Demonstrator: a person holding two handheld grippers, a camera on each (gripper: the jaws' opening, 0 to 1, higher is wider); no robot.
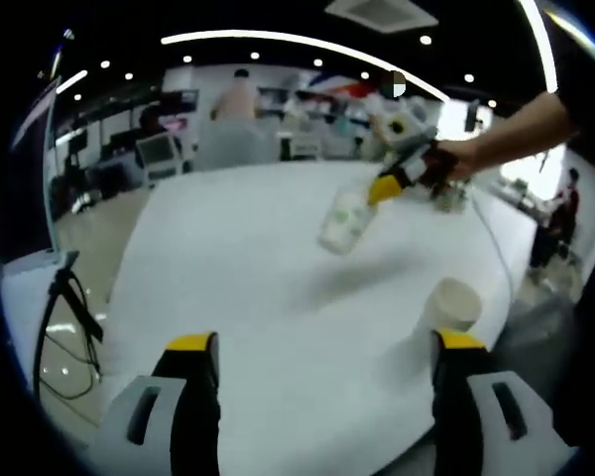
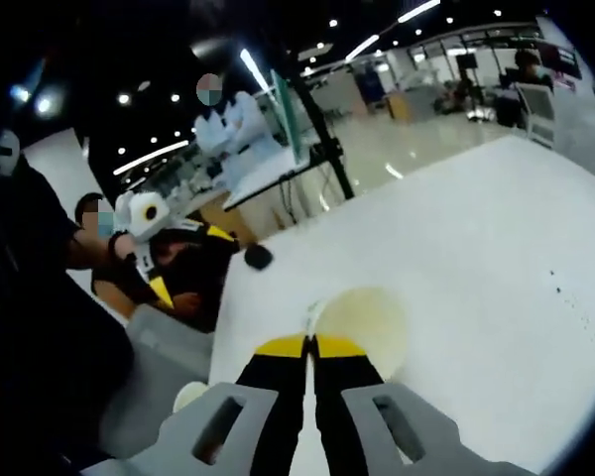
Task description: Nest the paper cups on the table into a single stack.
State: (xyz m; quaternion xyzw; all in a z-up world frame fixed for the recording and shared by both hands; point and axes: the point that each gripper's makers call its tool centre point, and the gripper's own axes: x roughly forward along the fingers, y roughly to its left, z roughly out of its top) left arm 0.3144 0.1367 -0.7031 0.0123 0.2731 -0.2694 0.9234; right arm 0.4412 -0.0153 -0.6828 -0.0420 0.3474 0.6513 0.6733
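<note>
Two paper cups showed in the left gripper view. One cup (image 1: pixel 453 303) stood on the white table (image 1: pixel 278 268) at lower right of the frame, just above the tip of the left gripper's (image 1: pixel 327 352) right-hand jaw; whether jaw and cup touched could not be told. That gripper's two yellow-tipped jaws rose from the bottom of the frame wide apart, with bare tabletop between them and nothing held. The other cup (image 1: pixel 345 220) hung above the table at upper centre, tilted, its rim pinched by the right gripper (image 1: pixel 385 188), which came in from the upper right with a person's hand (image 1: pixel 454 159) behind it. A soft shadow lay on the table under this raised cup.

In the right gripper view the same held cup (image 2: pixel 362 322) appeared from close up, at lower centre: its pale yellowish mouth faced the lens, and the right gripper's (image 2: pixel 310 344) two yellow tips were pressed together on the near rim, so the gripper was clenched on that cup. This view also showed the far gripper (image 2: pixel 164 260) at middle left of the frame, off the table edge, and a small dark round object (image 2: pixel 258 257) lying on the table near that edge. The standing cup of the left gripper view could not be made out with certainty here.
</note>
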